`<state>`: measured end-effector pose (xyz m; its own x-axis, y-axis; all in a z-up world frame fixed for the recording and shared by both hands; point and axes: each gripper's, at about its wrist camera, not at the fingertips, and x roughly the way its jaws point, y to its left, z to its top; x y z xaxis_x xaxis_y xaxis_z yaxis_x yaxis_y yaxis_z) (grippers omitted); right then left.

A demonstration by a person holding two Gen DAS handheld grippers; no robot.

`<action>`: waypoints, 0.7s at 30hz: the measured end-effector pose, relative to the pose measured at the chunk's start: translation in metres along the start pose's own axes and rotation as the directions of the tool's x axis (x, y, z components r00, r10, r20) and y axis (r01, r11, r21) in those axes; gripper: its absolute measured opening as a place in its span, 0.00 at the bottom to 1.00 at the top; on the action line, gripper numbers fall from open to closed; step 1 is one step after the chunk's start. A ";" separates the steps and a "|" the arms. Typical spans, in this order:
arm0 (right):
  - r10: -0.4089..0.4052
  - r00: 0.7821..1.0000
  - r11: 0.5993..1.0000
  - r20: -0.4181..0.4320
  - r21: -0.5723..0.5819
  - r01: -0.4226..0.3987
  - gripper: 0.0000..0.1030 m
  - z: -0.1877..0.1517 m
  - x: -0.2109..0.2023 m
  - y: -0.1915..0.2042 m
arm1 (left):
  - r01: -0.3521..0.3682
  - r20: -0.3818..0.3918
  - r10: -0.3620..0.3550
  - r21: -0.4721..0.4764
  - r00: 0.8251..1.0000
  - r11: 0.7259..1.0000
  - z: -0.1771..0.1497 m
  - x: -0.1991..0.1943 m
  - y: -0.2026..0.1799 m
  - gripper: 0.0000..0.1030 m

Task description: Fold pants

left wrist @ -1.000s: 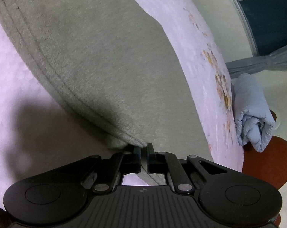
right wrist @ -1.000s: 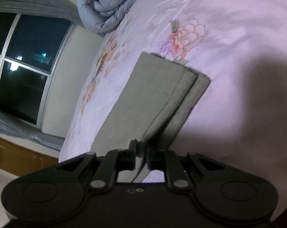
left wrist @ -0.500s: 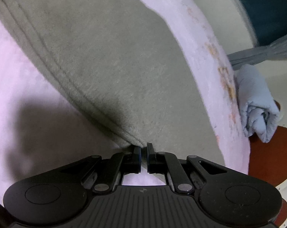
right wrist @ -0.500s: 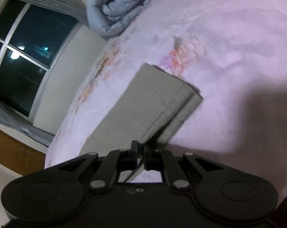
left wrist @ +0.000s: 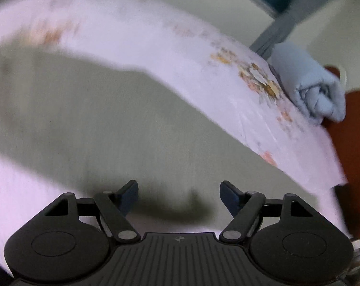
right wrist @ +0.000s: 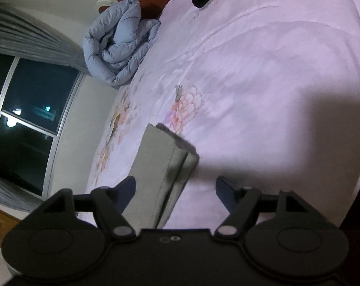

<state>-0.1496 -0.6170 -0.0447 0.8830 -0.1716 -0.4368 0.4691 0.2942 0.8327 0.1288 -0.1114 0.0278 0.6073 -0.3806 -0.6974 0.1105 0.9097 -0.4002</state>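
Observation:
The grey-green pants (right wrist: 160, 169) lie folded in layers on the pink floral bed sheet (right wrist: 263, 83). In the blurred left wrist view the pants (left wrist: 96, 119) fill the middle of the frame. My left gripper (left wrist: 179, 196) is open and empty just above the near edge of the pants. My right gripper (right wrist: 175, 191) is open and empty, its jaws standing either side of the folded pants' near end without touching.
A rolled pale-blue duvet (right wrist: 119, 45) sits at the bed's far corner, also in the left wrist view (left wrist: 308, 88). A window (right wrist: 25, 109) with grey curtains is at the left. A red-brown headboard (left wrist: 353, 138) lies beyond the duvet.
Both grippers have opened and let go of the pants edge. Both have pulled back and swung, the left view blurred by motion. The pants now lie folded on the sheet.

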 end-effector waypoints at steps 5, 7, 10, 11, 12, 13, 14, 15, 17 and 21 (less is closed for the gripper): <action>0.037 0.999 0.999 -0.003 0.007 -0.037 0.52 0.007 0.013 0.002 | -0.094 0.037 0.089 0.167 0.995 0.981 0.016 0.015 -0.020 0.86; 0.023 0.999 1.000 -0.033 0.006 -0.023 0.51 0.007 0.018 0.002 | -0.095 0.017 0.093 0.162 0.995 0.982 0.017 0.024 -0.020 0.86; -0.006 0.998 1.000 -0.065 -0.007 0.006 0.40 0.007 0.027 0.001 | -0.143 0.043 0.137 0.191 0.990 0.971 0.009 0.030 -0.022 0.86; -0.002 0.997 1.000 -0.071 -0.023 0.001 0.26 0.007 0.028 0.003 | -0.194 0.072 0.183 0.219 0.981 0.956 0.002 0.034 -0.024 0.86; -0.003 0.996 0.999 -0.086 -0.047 -0.001 0.12 0.006 0.029 0.005 | -0.250 0.109 0.229 0.254 0.967 0.934 -0.002 0.036 -0.025 0.86; -0.010 0.996 0.996 -0.094 -0.084 0.002 0.07 0.005 0.030 0.008 | -0.323 0.159 0.286 0.300 0.945 0.898 -0.007 0.040 -0.030 0.86; -0.020 0.996 0.991 -0.089 -0.132 0.008 0.07 0.004 0.029 0.012 | -0.373 0.192 0.324 0.339 0.926 0.864 -0.010 0.043 -0.031 0.86; -0.026 0.996 0.987 -0.084 -0.161 0.012 0.06 0.003 0.028 0.015 | -0.404 0.209 0.348 0.380 0.914 0.832 -0.014 0.048 -0.031 0.86; -0.042 0.996 0.980 -0.075 -0.198 0.026 0.06 0.002 0.026 0.020 | -0.434 0.162 0.407 0.448 0.899 0.781 -0.021 0.068 -0.025 0.90; -0.046 0.998 0.967 -0.050 -0.251 0.032 0.06 -0.001 0.021 0.035 | -0.402 0.153 0.372 0.389 0.916 0.829 -0.020 0.068 -0.005 0.99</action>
<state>-0.1147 -0.6097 -0.0252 0.8601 -0.1374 -0.4913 0.4857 0.5154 0.7061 0.1541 -0.1452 -0.0296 0.7174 0.0154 -0.6965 0.1536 0.9717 0.1797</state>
